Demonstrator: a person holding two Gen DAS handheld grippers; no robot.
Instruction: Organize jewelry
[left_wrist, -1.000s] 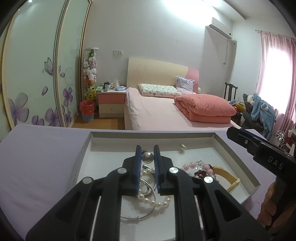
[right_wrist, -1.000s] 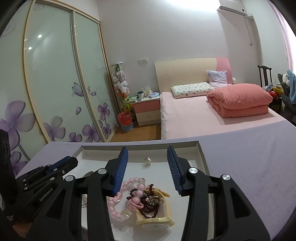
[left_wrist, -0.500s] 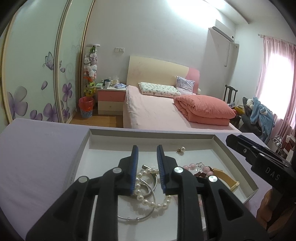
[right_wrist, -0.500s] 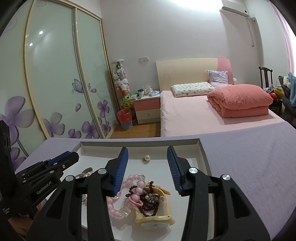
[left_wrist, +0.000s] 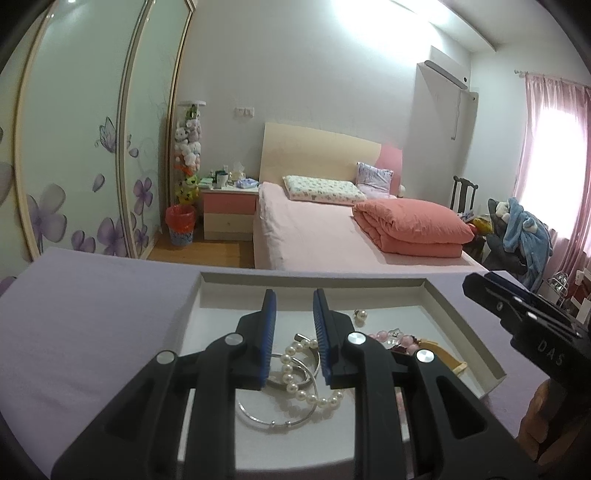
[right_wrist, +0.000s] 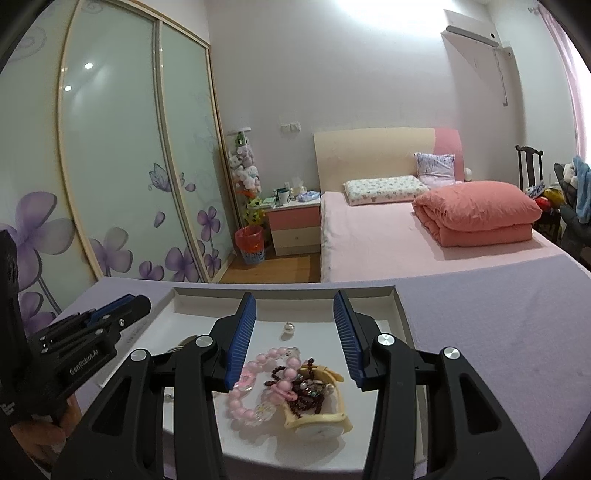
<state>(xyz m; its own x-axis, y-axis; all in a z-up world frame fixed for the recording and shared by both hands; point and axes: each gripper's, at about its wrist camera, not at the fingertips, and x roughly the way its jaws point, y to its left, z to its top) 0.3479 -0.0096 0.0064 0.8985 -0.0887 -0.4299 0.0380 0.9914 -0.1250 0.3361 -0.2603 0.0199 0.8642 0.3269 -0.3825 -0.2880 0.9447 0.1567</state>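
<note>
- A shallow white tray sits on the lavender tabletop, and all the jewelry lies loose on its floor, presumably gathered there for sorting.
- The left gripper hovers over the tray's left half with its blue pads a narrow gap apart and nothing between them.
- Below that gap, toward 6 o'clock, a pearl bracelet lies draped over silver bangles; the overlap suggests they were dropped in together.
- A single pearl earring rests alone near the tray's far wall, at about 1 o'clock from the left gripper.
- The right gripper hangs over the tray's right half with its pads wide apart and empty, a spread that seems suited to a bulky cluster.
- Under it, at 6 o'clock, a pink bead bracelet touches a dark red bead strand heaped on a cream-strapped watch.
- That tangle is likely to lift as one clump unless a single piece is picked at its outer edge.
- No dividers or separate compartments show in the tray, so where each piece should go cannot be told.
</note>
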